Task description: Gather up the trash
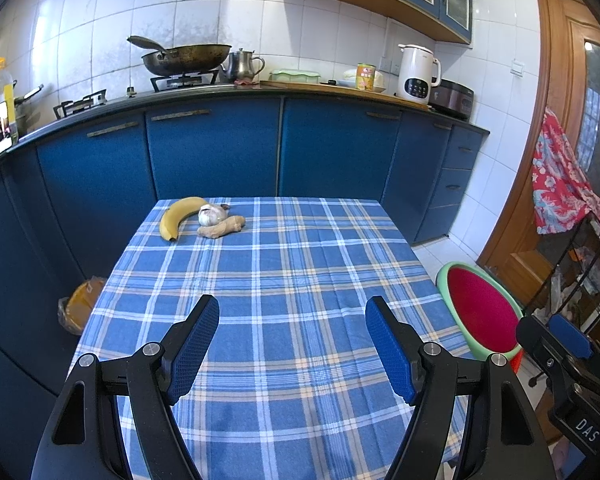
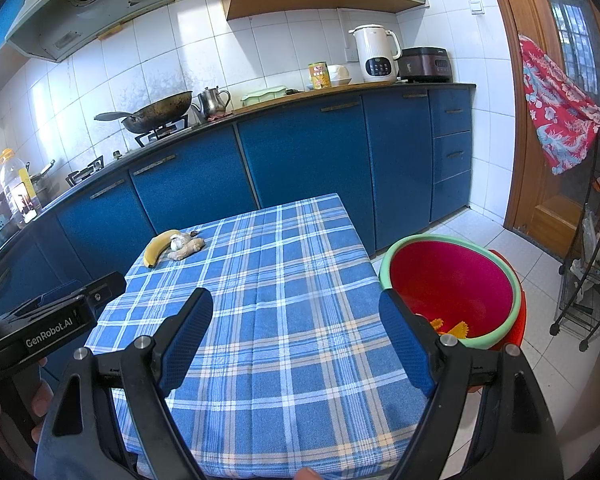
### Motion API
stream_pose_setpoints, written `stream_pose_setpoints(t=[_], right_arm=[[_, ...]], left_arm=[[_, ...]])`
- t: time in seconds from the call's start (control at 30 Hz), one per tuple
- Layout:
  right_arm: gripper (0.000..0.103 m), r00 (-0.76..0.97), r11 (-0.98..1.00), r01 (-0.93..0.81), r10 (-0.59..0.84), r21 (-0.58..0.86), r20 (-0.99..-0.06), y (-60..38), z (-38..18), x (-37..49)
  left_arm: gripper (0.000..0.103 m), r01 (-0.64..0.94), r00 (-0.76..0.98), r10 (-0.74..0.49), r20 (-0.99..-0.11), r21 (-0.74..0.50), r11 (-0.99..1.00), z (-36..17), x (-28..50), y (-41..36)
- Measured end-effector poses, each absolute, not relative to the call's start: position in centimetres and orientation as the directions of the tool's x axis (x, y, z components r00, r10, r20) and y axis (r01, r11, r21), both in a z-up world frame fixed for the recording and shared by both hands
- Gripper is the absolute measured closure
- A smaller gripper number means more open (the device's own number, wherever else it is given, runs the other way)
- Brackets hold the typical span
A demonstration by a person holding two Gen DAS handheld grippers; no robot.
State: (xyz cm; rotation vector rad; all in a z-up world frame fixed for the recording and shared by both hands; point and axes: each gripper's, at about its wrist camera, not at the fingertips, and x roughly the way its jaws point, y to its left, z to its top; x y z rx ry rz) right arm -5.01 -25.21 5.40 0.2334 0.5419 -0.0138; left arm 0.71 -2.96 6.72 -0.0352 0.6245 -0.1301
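A yellow banana point(image 1: 177, 215) point(image 2: 159, 246), a garlic bulb point(image 1: 211, 214) point(image 2: 176, 243) and a piece of ginger point(image 1: 221, 228) point(image 2: 186, 250) lie together at the far left corner of the blue checked table point(image 1: 284, 280) point(image 2: 268, 288). A red basin with a green rim point(image 1: 480, 312) point(image 2: 452, 284) stands right of the table, with orange and yellow scraps point(image 2: 452, 326) in its bottom. My left gripper point(image 1: 292, 312) hovers open over the near half of the cloth with nothing between its fingers. My right gripper point(image 2: 296, 308) is likewise open and holds nothing, near the table's right edge.
Blue cabinets point(image 1: 212, 152) and a counter with a wok point(image 1: 186, 58), kettle point(image 1: 242, 66) and white appliance point(image 1: 418, 74) run behind the table. A bin with a bag point(image 1: 80, 308) sits on the floor at left. A wire rack point(image 2: 592, 248) with a red cloth point(image 2: 556, 112) stands right.
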Motion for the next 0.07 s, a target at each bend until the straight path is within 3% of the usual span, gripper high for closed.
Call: stream_pose_setpoints(t=[0.07], right_arm=[[0.018,0.857,0.974,0.075,0.047,0.215,-0.512,-25.2,5.39,-5.01]], left_arm=[[0.026,0.111,0.803,-0.132,-0.581,-0.072,0.991,6.73,0.66,-3.02]])
